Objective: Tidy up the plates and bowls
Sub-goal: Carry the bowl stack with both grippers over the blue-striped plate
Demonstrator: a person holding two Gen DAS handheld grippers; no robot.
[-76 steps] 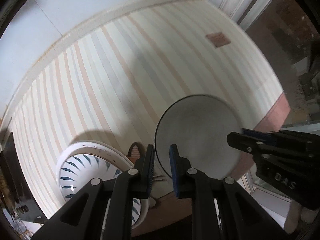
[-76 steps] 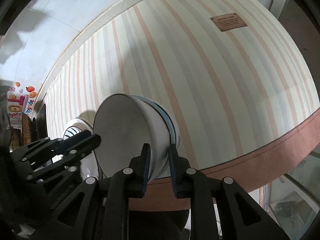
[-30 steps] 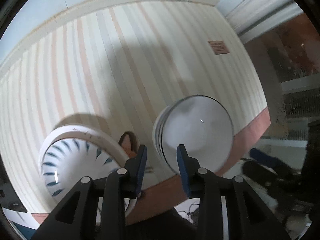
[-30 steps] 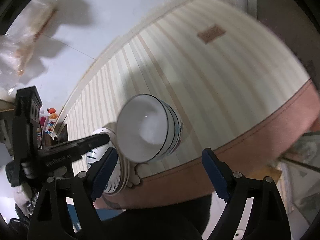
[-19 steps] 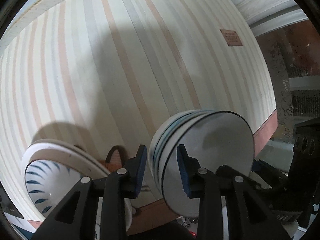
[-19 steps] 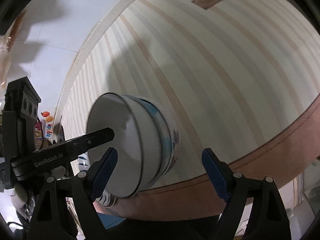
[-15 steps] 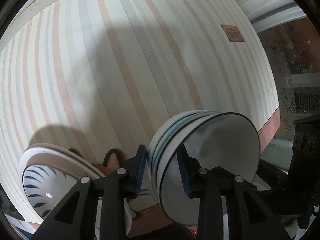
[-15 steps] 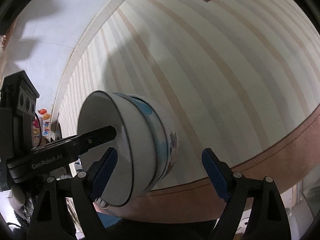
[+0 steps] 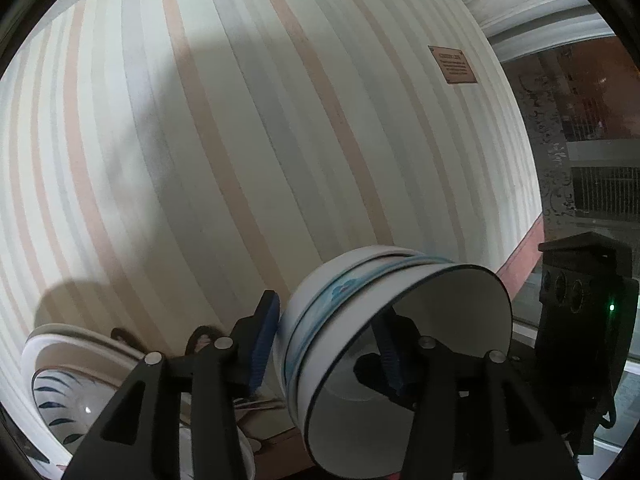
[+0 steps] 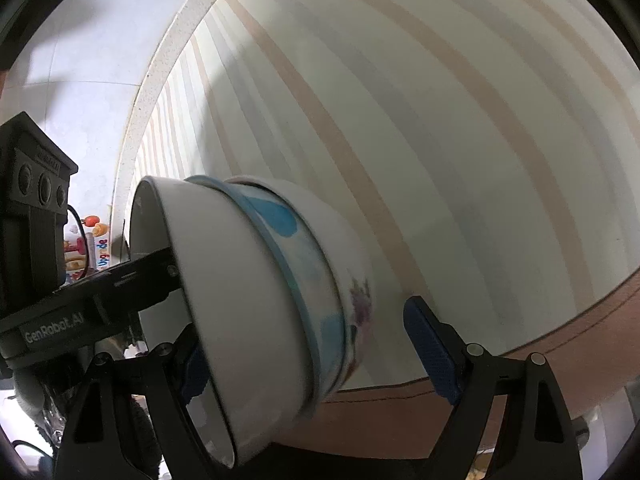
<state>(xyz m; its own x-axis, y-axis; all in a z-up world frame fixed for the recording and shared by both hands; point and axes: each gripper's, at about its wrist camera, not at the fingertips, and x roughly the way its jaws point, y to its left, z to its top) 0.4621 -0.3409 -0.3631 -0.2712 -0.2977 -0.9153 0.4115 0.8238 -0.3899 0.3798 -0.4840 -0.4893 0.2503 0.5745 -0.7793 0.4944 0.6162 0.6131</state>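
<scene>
A nested stack of white ceramic bowls [image 9: 384, 344], one banded in pale blue, sits on the striped cream-and-pink tablecloth [image 9: 240, 140] close to the table's near edge, as the bowl-stacking step of the tidy-up appears to be wrapping up. The left gripper [image 9: 328, 344] straddles the wall of the topmost bowl, one blue pad outside and one inside the rim; its jaws have just been opening, and the pads seem to stand off the wall, though the fisheye view leaves that contact uncertain. The right gripper [image 10: 316, 352] stands with its jaws wide apart around the stack, clamping nothing. Just beside the bowls, to the left in the left wrist view, rests a white plate with dark blue leaf marks [image 9: 80, 392]. The next move, by this reading, calls for lifting the left gripper straight up clear of the rim without dragging the top bowl, then turning to the plates.
</scene>
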